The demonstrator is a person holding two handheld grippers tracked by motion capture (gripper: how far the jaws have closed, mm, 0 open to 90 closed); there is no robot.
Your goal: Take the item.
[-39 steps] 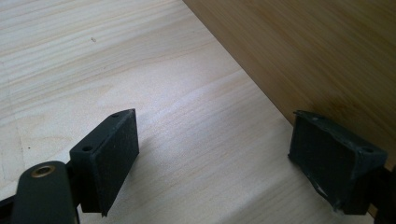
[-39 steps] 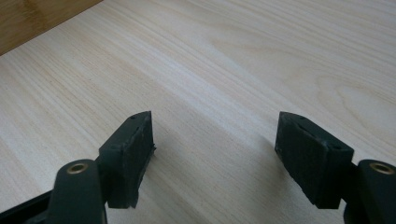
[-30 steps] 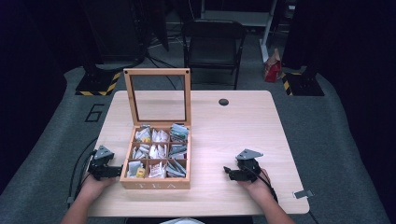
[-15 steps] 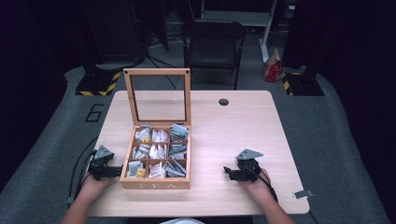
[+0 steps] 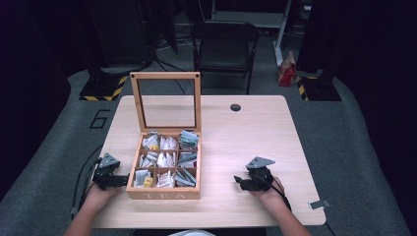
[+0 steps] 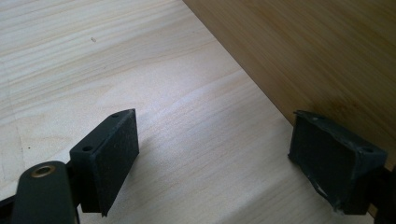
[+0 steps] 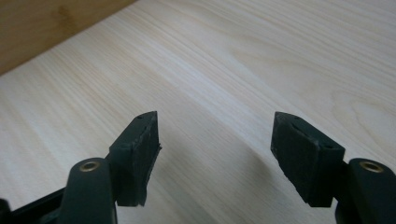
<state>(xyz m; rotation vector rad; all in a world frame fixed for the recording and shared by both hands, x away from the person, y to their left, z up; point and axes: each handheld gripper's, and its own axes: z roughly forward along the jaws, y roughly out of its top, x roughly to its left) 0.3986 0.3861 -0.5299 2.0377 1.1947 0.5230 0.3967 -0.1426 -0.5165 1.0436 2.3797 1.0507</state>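
While both tongs, left (image 6: 212, 154) and right (image 7: 215, 154), gape empty, the wooden box (image 5: 164, 189) front reads "TEA".

Right gripper (image 7: 215, 154), black fingers (image 7: 135, 154) spread over pale table (image 7: 243, 60).

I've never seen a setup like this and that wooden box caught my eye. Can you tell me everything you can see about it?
The wooden box sits on the left half of the pale table, near the person's edge. It looks like light-brown wood, with "TEA" on its front wall. Its lid, a wooden frame around a clear pane, stands open and upright at the back. Inside, dividers form a three-by-three grid filled with small packets, mostly white and grey, some with yellow. The left gripper, jaws open, lies right beside its left wall; whether it touches is unclear.
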